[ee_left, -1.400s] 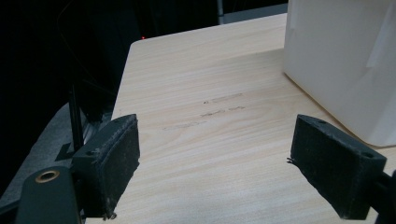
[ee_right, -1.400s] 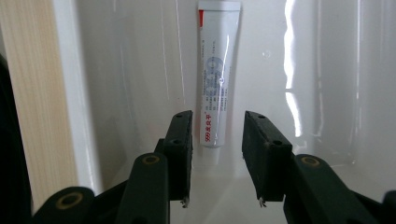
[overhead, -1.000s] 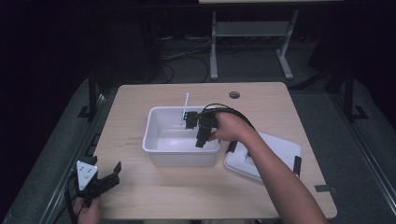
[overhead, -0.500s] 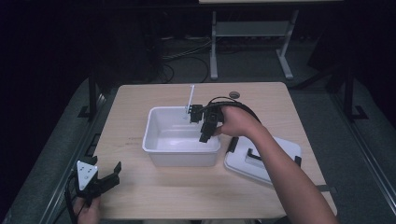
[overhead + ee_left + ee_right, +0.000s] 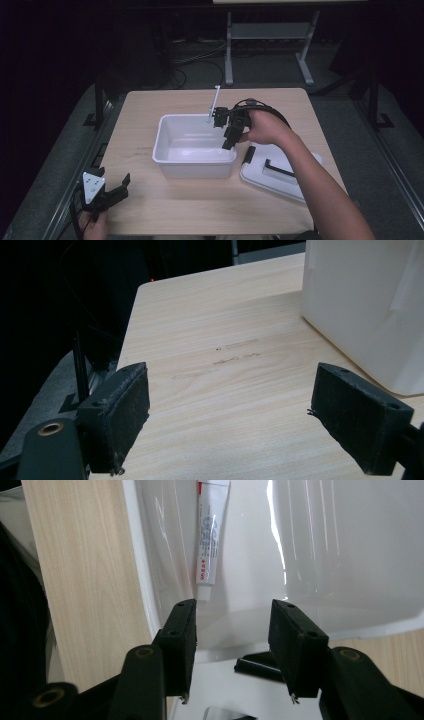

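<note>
My left gripper (image 5: 116,192) at table's (image 5: 150,105) front-left corner, jaws wide, nothing between. White bin (image 5: 172,157) mid-table, my right gripper (image 5: 225,134) over its right wall, jaws just been opening, half apart, empty. Tube (image 5: 210,535) in bin, against wall; right gripper view shows its label. Lid (image 5: 280,180) beside bin, near right edge.

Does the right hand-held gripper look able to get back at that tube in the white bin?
Probably yes: its jaws stand open above the tube in the uncovered bin, whose lid lies aside.
</note>
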`<state>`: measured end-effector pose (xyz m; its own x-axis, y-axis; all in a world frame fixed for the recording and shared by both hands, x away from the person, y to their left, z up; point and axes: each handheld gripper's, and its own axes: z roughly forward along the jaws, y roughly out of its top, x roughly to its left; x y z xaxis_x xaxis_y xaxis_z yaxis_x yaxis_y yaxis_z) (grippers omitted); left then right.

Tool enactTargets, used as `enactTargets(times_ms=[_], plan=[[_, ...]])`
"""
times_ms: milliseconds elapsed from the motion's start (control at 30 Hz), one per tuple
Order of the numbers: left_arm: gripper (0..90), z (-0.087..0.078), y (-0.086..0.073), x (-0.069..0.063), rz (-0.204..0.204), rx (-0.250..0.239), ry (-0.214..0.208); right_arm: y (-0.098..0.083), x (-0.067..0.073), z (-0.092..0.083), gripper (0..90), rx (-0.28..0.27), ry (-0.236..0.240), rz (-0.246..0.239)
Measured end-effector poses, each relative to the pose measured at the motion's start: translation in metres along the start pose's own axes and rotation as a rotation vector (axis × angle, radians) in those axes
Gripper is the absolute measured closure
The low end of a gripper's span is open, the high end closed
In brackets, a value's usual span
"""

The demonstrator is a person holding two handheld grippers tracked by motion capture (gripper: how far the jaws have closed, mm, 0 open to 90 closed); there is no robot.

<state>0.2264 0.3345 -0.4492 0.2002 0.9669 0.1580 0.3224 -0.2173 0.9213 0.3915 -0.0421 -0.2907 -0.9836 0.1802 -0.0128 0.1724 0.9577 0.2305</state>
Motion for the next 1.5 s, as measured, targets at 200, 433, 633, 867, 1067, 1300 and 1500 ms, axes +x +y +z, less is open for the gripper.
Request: enactTargets(times_ms=[200,433,633,867,1067,1300,1500], plan=[[15.0,0.000,0.000,0.000,0.002,0.003,0.000,-0.010,0.000,-0.006,51.3,0.000,-0.015,0.020],[15.0,0.000,0.000,-0.001,0.001,-0.001,-0.001,-0.024,-0.001,-0.008,50.6,0.001,-0.022,0.036],[15.0,0.000,0.000,-0.001,-0.001,0.000,0.000,-0.040,-0.003,-0.007,50.1,0.004,-0.025,0.058],[15.0,0.000,0.000,-0.001,0.005,0.005,-0.001,-0.061,-0.005,-0.004,49.5,-0.002,-0.028,0.090],[15.0,0.000,0.000,-0.001,0.005,0.006,0.000,-0.074,-0.005,0.001,48.6,-0.001,-0.028,0.110],[15.0,0.000,0.000,-0.001,0.004,0.004,0.000,-0.087,-0.004,0.008,46.7,0.002,-0.027,0.121],[15.0,0.000,0.000,-0.001,0.005,0.004,0.000,-0.102,-0.004,0.015,46.4,0.004,-0.021,0.145]])
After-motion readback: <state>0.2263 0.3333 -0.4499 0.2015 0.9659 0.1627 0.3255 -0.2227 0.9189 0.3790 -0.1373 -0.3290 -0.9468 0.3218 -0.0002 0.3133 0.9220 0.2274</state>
